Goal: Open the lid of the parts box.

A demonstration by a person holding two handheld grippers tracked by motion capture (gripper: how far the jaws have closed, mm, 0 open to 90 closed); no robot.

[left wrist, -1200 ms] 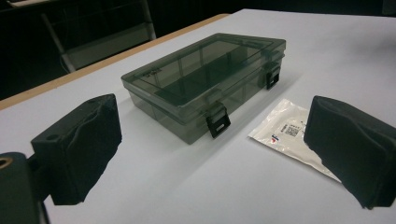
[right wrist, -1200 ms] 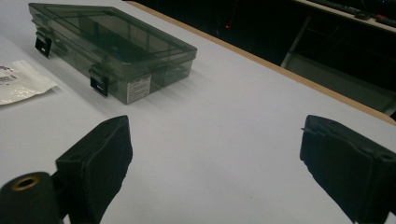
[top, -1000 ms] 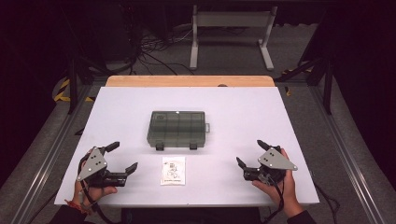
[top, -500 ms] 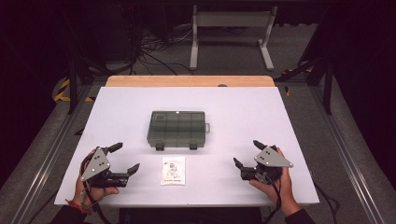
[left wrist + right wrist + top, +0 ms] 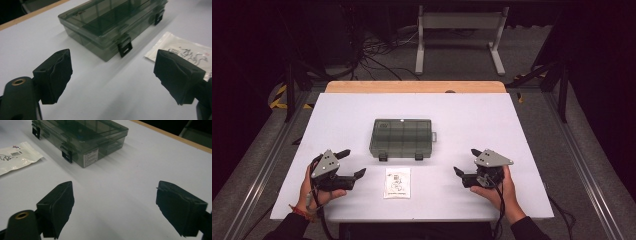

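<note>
A smoky clear plastic organizer box (image 5: 402, 136) lies shut in the middle of the white table, its two black latches facing me. In front of it lies a small white printed bag (image 5: 397, 182). My left gripper (image 5: 352, 163) hovers left of the bag, its jaws wide apart and just closing a little with nothing between them. In the left gripper view (image 5: 112, 77) it faces the box (image 5: 112, 22) and the bag (image 5: 185, 50). My right gripper (image 5: 466, 161) sits right of the bag, also open, narrowing slightly and empty. The right gripper view (image 5: 115, 205) shows the box (image 5: 82, 135) and bag (image 5: 15, 157) ahead.
The white table top (image 5: 522, 150) has a wooden strip (image 5: 412, 86) along its far edge. Beyond it are cables and a metal stand (image 5: 457, 35) on the floor. Metal rails run along both sides of the table.
Both hands have slid inward toward the bag and box, and each gripper's jaws have narrowed slightly. The box and bag have not moved.
</note>
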